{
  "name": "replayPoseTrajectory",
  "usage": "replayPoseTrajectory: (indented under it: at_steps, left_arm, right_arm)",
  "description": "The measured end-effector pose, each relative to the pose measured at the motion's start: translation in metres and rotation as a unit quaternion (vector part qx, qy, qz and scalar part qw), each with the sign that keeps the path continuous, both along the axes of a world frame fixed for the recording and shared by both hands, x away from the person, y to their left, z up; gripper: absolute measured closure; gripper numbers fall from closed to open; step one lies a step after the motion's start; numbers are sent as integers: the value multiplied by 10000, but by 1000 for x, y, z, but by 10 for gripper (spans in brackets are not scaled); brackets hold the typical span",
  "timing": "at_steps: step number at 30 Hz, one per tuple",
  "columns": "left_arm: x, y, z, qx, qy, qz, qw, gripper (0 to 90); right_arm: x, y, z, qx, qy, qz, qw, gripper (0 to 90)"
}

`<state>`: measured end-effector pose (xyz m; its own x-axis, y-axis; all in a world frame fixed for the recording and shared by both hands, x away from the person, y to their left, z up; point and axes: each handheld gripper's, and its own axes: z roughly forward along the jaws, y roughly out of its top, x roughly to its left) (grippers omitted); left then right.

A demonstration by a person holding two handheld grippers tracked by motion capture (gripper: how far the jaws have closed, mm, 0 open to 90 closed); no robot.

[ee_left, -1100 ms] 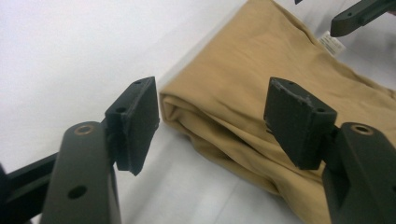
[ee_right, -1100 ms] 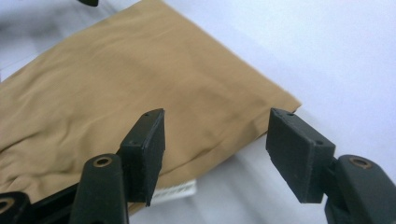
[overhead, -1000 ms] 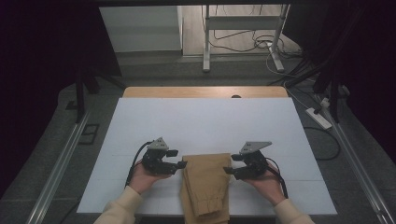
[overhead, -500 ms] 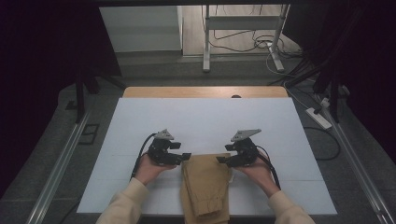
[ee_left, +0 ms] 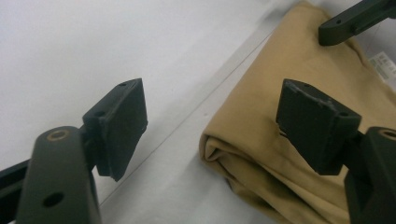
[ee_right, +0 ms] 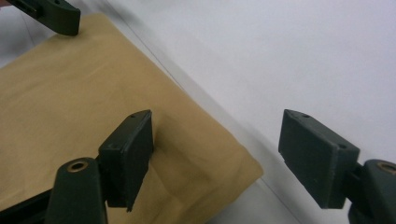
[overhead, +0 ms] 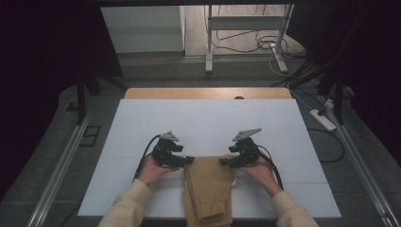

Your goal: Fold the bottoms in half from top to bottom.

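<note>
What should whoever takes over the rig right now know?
Left gripper: jaws open, just been opening, nothing clamped, at the far left corner of the trousers.
Right gripper: the same at the far right corner, open, free of cloth.
Trousers: tan, folded, lying flat at the near edge of the table, cuffs hanging over it.
Done: a fold looks laid and let go.
Left: probably another fold or smoothing; regrip first.

The white tag [ee_left: 384,65] on the tan trousers [ee_left: 299,154] is too blurred to read
</note>
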<state>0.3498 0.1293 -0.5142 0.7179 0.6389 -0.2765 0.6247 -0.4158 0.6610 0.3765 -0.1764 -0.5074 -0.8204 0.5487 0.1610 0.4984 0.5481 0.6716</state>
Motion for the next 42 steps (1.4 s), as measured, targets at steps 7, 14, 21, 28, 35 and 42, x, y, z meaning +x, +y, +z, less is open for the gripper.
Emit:
replayPoseTrajectory:
  at_steps: [7,14,21,28,35,42]
  left_arm:
    - [1,-4,-8,124,234,-182,9995,222]
    - [1,-4,-18,107,445,-309,9985,256]
    - [-2,-5,-21,-68,511,-527,9973,453]
    - [-6,-10,-18,107,336,-564,9978,675]
    - [-8,-10,-16,128,234,-586,9979,718]
    - [-8,-7,-9,14,82,-540,9985,725]
  right_arm:
    - [1,2,-7,-84,253,57,9996,232]
    - [-2,5,-12,-135,339,133,9992,234]
    - [-7,8,-11,-127,464,333,9983,380]
    - [-16,14,-9,-158,398,620,9972,681]
    - [-19,15,-5,-135,287,718,9969,751]
    - [-22,15,3,-40,46,729,9973,757]
